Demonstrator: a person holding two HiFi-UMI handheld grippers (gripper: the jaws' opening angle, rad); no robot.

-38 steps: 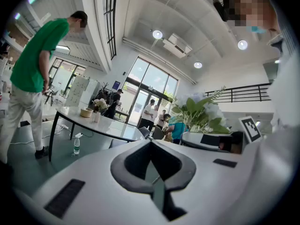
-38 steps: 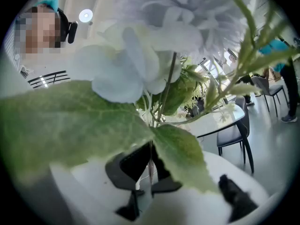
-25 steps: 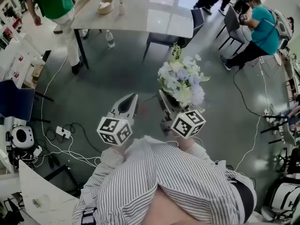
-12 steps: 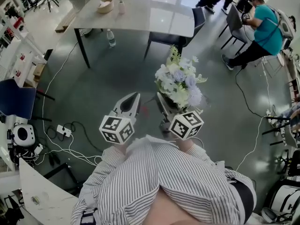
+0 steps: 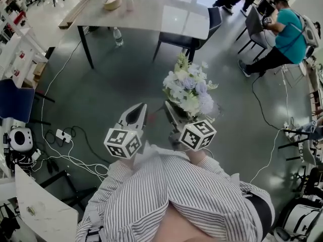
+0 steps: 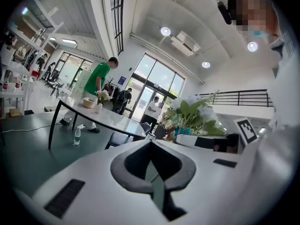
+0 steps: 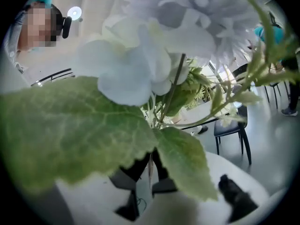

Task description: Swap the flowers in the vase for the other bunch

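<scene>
My right gripper is shut on the stems of a bunch of white and lilac flowers, carried above the floor. In the right gripper view the bunch's leaves and blooms fill the picture, with the stems pinched between the jaws of the right gripper. My left gripper is beside it, shut and empty, its jaw tips meeting. A small white vase with pink flowers stands on the far end of the grey table; the same vase appears in the left gripper view.
A tan bowl sits next to the vase. A dark chair is tucked at the table's near side, and a water bottle stands on the floor. Cables trail at the left. A seated person in teal is at the right.
Both grippers and the bunch have drifted a little forward toward the table. The person in green beside the table has left the head view.
</scene>
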